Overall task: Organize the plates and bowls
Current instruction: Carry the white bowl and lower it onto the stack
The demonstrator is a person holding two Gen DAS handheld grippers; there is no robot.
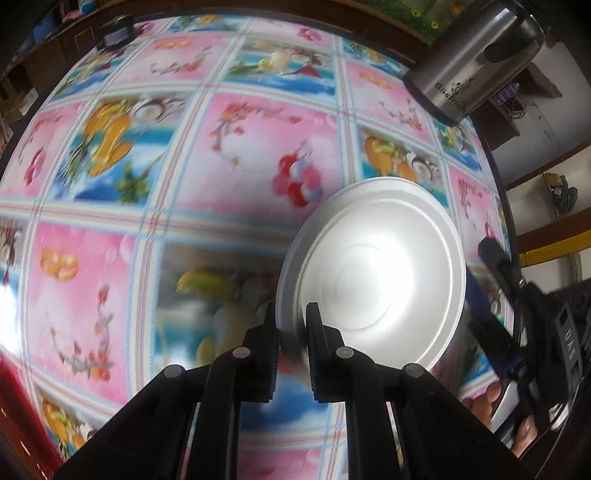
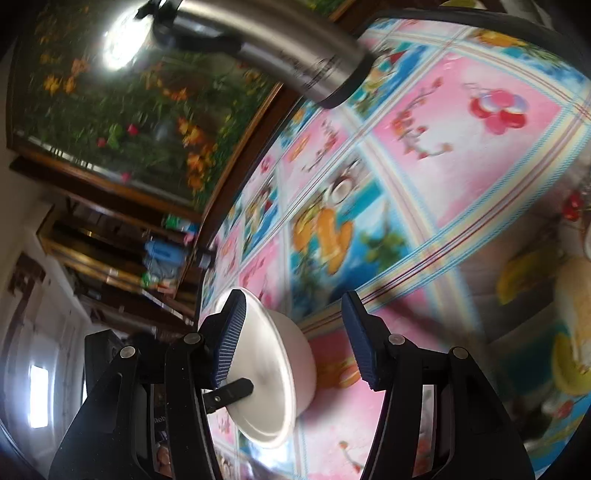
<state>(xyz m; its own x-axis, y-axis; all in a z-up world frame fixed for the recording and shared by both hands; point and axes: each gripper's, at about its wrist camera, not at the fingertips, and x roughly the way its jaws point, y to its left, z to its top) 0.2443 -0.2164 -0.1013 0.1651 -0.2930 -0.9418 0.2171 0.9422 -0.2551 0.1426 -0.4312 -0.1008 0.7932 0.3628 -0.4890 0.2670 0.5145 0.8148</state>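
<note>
A white bowl is tilted over the flowered tablecloth, its hollow facing the left wrist camera. My left gripper is shut on its near rim, one finger inside and one outside. In the right wrist view the same bowl lies between the fingers of my right gripper, which stands open. The left pad overlaps the bowl's rim and the right pad is well apart from it. A black fingertip of the left gripper shows at the bowl's rim. The right gripper also appears beside the bowl.
A steel vacuum flask stands near the table's far edge. A small dark object sits at the far left corner. The round table's edge drops toward wooden shelves and a flower picture.
</note>
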